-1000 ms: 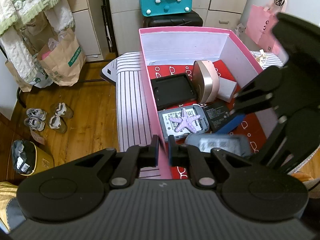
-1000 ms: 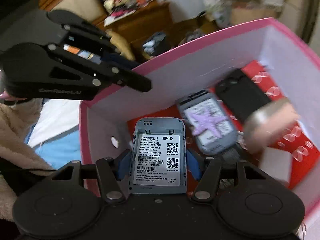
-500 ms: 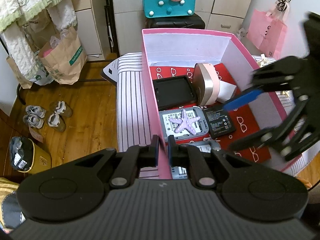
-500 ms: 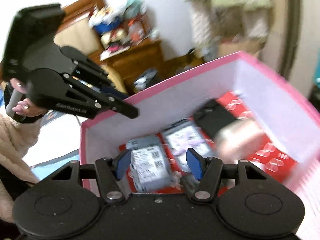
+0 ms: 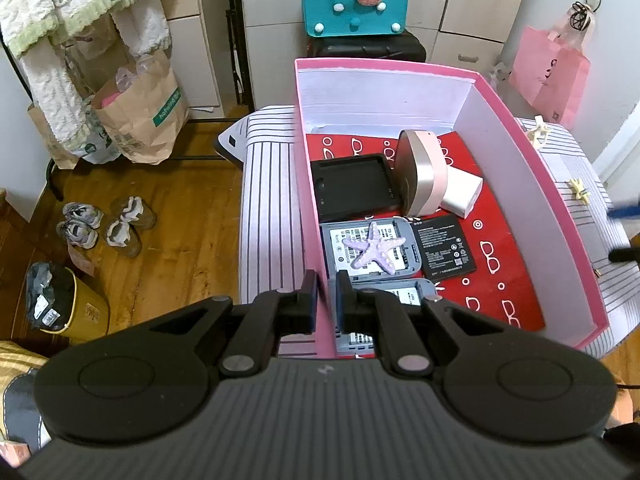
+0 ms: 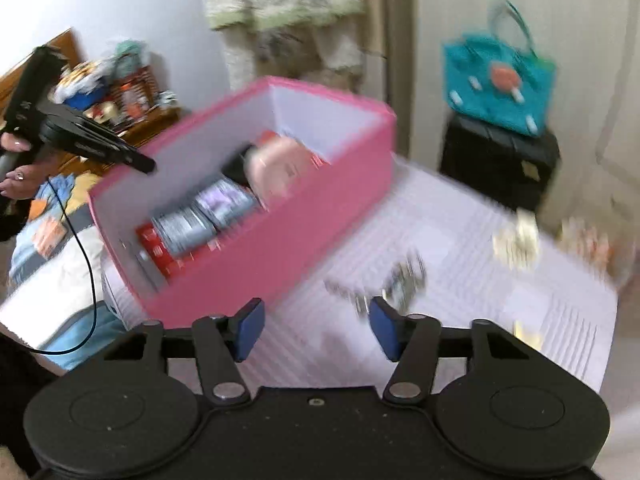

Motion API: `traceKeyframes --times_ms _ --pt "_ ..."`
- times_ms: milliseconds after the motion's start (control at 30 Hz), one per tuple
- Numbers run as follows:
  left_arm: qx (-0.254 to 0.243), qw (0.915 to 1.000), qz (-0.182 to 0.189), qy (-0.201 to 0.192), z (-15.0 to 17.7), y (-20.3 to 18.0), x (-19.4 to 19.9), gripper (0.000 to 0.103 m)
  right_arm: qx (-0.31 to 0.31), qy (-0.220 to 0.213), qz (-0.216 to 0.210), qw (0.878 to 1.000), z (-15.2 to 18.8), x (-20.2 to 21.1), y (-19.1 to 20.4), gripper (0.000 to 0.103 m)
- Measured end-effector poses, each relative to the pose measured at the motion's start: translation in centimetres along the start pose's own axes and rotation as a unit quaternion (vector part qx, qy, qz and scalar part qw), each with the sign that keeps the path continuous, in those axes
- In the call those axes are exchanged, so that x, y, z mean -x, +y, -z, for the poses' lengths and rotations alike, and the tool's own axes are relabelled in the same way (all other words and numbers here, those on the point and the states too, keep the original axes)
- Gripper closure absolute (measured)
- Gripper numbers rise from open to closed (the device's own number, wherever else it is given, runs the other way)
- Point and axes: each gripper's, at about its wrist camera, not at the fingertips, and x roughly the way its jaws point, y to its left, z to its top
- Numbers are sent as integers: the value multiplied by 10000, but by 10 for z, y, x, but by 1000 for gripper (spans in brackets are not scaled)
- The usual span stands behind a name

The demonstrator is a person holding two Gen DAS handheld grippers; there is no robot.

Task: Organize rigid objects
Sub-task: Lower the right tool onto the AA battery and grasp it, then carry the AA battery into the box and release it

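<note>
Gripping the near left wall of the pink box (image 5: 532, 168), the left gripper (image 5: 323, 292) has its jaws pinched tight on the thin pink edge, just as it did a second ago. The right gripper (image 6: 316, 328) has changed most: a second ago it held a grey router shell (image 5: 404, 296) low inside the box, and now that shell lies flat at the near end of the box floor, while the right gripper has pulled out over the striped cloth (image 6: 460, 240) beside the box, with nothing between its blue pads, which are drawing together. The grey router shell lies label side up, its long axis running roughly across the box, partly hidden behind the left gripper's fingers. Just beyond it lies a second grey shell (image 5: 344, 240) with a lilac starfish (image 5: 374, 250) on top, and a black battery (image 5: 446, 248) touches its right side, long axis pointing toward the far wall. Farther in sit a black tray (image 5: 354, 186), a round pink case (image 5: 420, 178) standing on edge, and a small white block (image 5: 462, 194). The right wrist view is motion-blurred; small objects on the cloth there cannot be identified. A person's hand (image 6: 14, 152) holds the left gripper's handle.
</note>
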Motion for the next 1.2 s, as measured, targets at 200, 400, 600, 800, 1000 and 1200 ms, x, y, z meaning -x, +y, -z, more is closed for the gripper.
traceKeyframes --times_ms 200,400,600,800,1000,1200 --pt "107 9999 -78 38 -1 -1 0 94 -670 226 333 9969 60 -17 -20 55" --pt "-129 9994 -307 -18 -1 -11 0 95 -763 45 710 9945 83 -21 -34 66" --pt "-319 9984 -475 -38 -1 -18 0 95 -432 -5 859 9954 90 -31 -39 78" --pt "-307 9984 -466 53 2 -17 -2 95 -206 -53 909 9956 78 -29 -34 92" --pt "-257 9987 -406 139 4 -14 -4 95 -94 -635 454 9969 39 -7 -17 92" --pt "-241 9989 -375 118 3 -13 -4 95 428 -1104 -493 9917 -19 11 21 92"
